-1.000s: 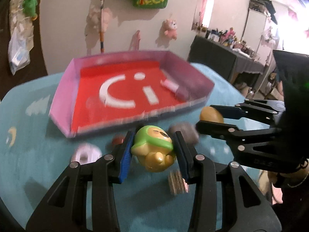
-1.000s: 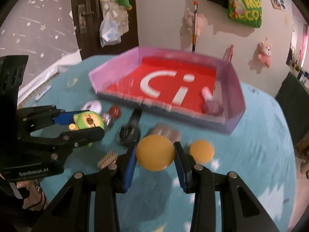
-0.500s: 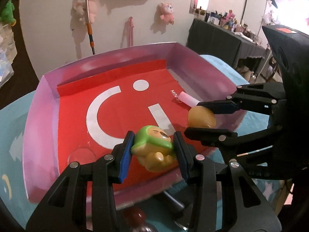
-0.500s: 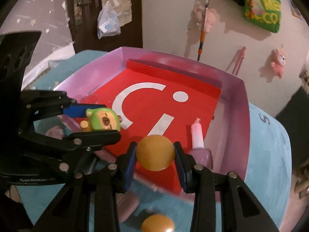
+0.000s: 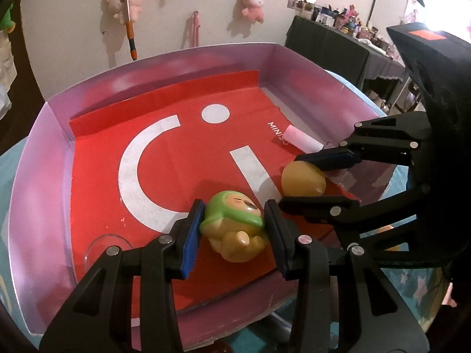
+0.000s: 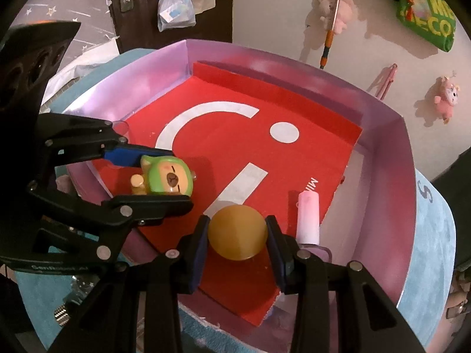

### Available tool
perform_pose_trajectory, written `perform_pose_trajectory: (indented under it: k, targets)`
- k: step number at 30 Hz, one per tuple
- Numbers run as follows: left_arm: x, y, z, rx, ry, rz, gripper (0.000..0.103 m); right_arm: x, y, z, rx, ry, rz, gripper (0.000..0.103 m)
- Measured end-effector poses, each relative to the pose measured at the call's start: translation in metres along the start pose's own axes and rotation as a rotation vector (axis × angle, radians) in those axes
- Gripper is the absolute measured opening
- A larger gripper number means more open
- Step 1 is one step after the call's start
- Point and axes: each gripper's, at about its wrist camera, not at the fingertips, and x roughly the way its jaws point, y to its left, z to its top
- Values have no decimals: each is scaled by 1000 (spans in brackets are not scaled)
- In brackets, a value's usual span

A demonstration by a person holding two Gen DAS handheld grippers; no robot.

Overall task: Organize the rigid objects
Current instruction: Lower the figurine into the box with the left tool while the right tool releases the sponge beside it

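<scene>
Pale wall behind carries hanging pink plush toys [image 5: 252, 3], and a teal-covered table [image 6: 432, 235] holds a wide pink tray [image 5: 38, 182] with a red liner. Over the tray's near side, the left gripper [image 5: 234, 229] is clamped on a green-hooded toy figure [image 5: 235, 223], held off the liner. Just beside it, the right gripper [image 6: 237, 234] is closed on a yellow ball [image 6: 237, 232], also above the liner. A pink cylinder [image 6: 307, 220] lies on the tray floor near the right wall, close to the ball
</scene>
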Motion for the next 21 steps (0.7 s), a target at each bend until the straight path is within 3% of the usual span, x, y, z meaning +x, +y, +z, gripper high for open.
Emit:
perform_pose_trajectory:
  k: [17,21]
  targets:
    - [-1,-1,-1,6,1,4,41,6,-1,3,-7,19,3,43]
    - [-1,1,0,-7,-7,10,50,6,-1,4,-10,21,3,44]
